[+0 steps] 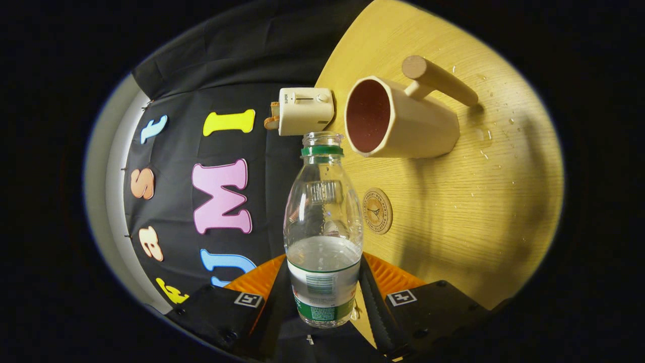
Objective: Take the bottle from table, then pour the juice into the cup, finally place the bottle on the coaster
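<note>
Looking along my rolled gripper [322, 297], I see the wooden table [478, 212] tipped sideways. The cream cup [403, 121] stands on it just beyond the bottle's open mouth. The bottle [322, 227], part full of clear liquid, sits clamped between my 2 fingers [375, 302]. The round coaster [377, 210] lies beside it. A small toaster [305, 111] sits behind.

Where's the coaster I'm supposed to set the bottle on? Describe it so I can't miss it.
On the wooden table, look just beyond the gripper, which is shut on the bottle. The coaster lies flat beside the bottle, nearer than the cup. It is the only thin round disc, tan, with a printed ring.
</note>
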Available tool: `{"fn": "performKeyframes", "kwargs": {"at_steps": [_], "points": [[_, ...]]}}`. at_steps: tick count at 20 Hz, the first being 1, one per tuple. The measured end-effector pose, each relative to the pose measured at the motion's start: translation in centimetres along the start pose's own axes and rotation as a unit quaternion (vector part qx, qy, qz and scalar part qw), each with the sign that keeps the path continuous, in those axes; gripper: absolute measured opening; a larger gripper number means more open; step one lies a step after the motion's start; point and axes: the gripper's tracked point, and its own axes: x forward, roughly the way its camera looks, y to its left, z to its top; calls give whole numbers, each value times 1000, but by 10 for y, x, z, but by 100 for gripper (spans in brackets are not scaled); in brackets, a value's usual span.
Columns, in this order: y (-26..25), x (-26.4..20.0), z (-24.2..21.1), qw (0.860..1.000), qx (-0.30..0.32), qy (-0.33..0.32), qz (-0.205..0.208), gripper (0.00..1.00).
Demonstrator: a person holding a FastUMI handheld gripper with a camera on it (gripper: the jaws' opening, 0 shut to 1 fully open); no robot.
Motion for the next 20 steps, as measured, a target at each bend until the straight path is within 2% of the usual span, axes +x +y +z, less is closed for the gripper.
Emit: {"fn": "performKeyframes", "kwargs": {"at_steps": [10,20], "points": [[5,1,8,998,61,-13,1,74],[10,4,4,996,85,-4,-1,74]]}}
